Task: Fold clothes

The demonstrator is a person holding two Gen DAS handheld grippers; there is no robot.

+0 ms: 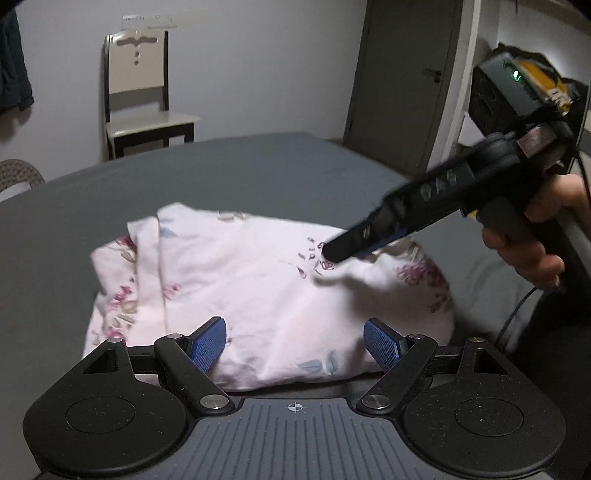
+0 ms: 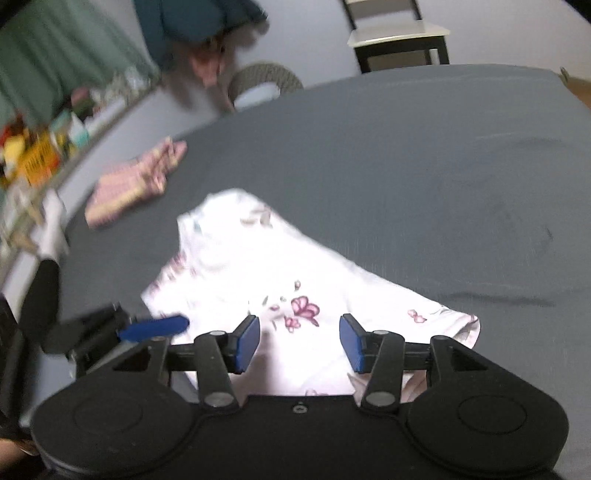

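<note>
Ideally, with the floral garment (image 1: 258, 288) lying partly folded near the bed's (image 1: 258, 166) front edge, both the left gripper (image 1: 295, 341) and right gripper (image 2: 299, 341), wide open and empty, should pinch matching hem corners before folding.

Your right gripper (image 2: 299, 341) hung over the near edge of the pale flowered garment (image 2: 258, 266), its blue pads (image 2: 248, 343) spread wide with cloth showing between them. The garment lay crumpled on the grey bed (image 2: 424, 177). At the left, the tip of your left gripper (image 2: 155, 328) reached in beside the garment's edge; whether it was gripping could not be told. Farther off, a folded pink cloth (image 2: 129, 184) sat near the bed's far left edge. A chair (image 2: 399, 35) stood beyond the bed.
</note>
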